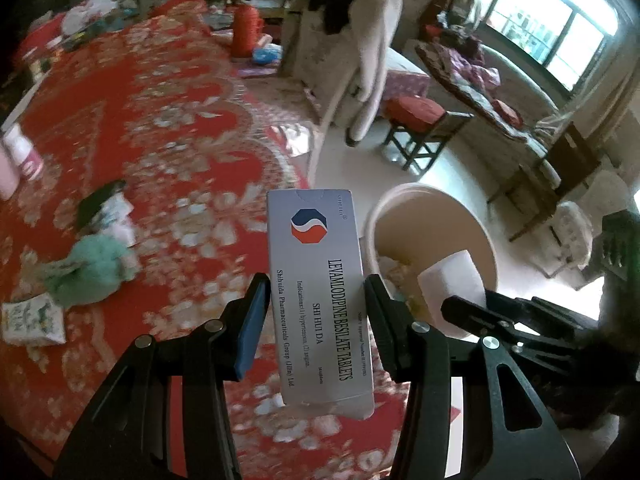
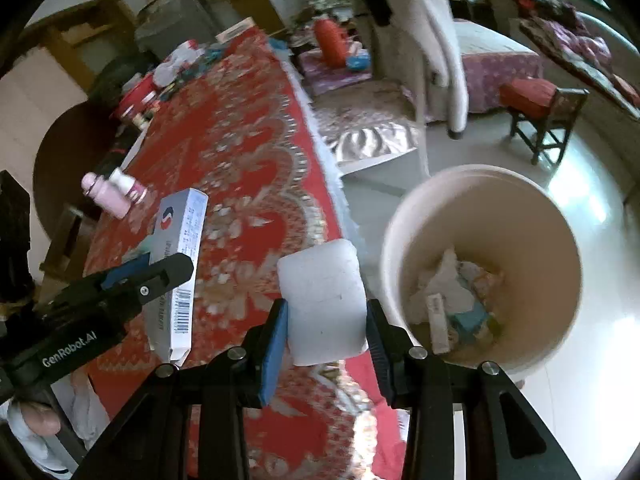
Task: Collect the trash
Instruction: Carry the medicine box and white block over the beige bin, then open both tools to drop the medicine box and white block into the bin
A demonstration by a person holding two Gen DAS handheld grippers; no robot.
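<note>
Grippers: two, both black with blue pads, both carrying something.
Left gripper: clamped on the one grey tablet box, which stands lengthwise between the pads at the centre of the left wrist view.
Right gripper: closed on the one white block, low and central in the right wrist view, just left of the bin.
Bin: one round cream bin on the floor beside the table edge, lower right of the right wrist view; inside there's crumpled paper, a small white box and coloured scraps, too jumbled to count.
Trash on the table: a crumpled green wad and a dark-and-white wrapper at the left of the left wrist view, with a small printed packet further down by the left edge.
Bottles: two pink ones, close together at the left of the right wrist view.
Surface: one table under a red tablecloth with a pale floral pattern, more clutter bunched at its far end, blurred.
Room: pale glossy floor, one red-cushioned wooden stool, a chair draped with a light coat, a bright window upper right.
Person: just a thumb and white sleeve, lower left of the right wrist view.
</note>
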